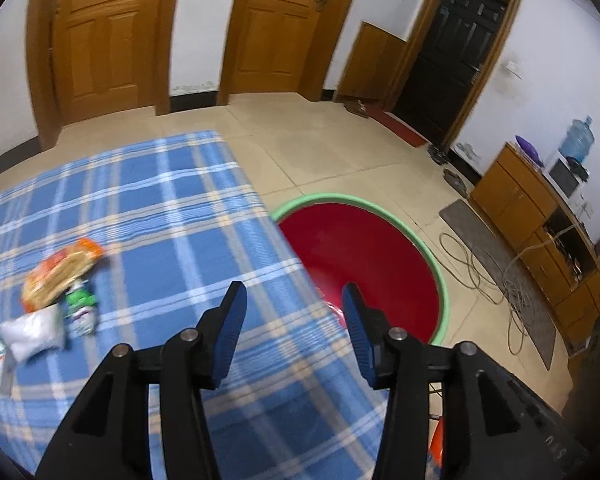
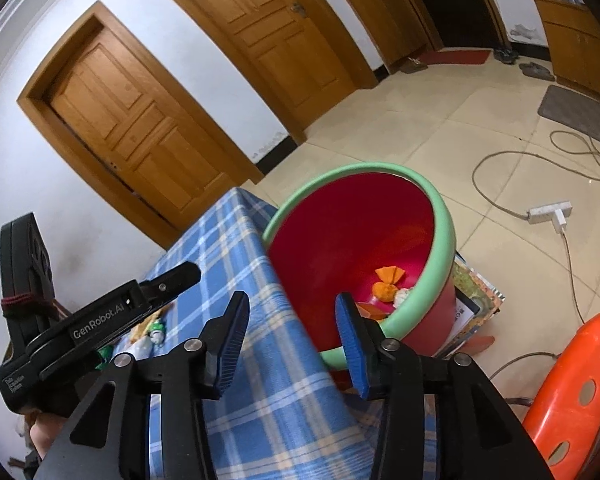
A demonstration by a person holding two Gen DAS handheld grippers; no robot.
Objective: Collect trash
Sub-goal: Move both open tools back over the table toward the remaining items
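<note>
A blue plaid cloth covers the table (image 1: 160,200). On its left lie an orange snack wrapper (image 1: 60,270), a green and white wrapper (image 1: 80,308) and a white packet (image 1: 32,334). Off the table's right edge stands a red basin with a green rim (image 1: 440,264). My left gripper (image 1: 294,304) is open and empty above that edge. In the right wrist view my right gripper (image 2: 292,312) is open and empty beside the basin's rim (image 2: 440,248). Orange wrappers (image 2: 388,278) lie inside the basin. The left gripper (image 2: 180,276) shows at the left, over the wrappers on the table (image 2: 152,330).
An orange plastic chair (image 2: 572,380) stands at the right. The basin rests on a stack of flat boxes (image 2: 472,300). Cables (image 1: 480,276) and a power strip (image 2: 548,212) lie on the tiled floor. A wooden cabinet (image 1: 532,216) lines the right wall.
</note>
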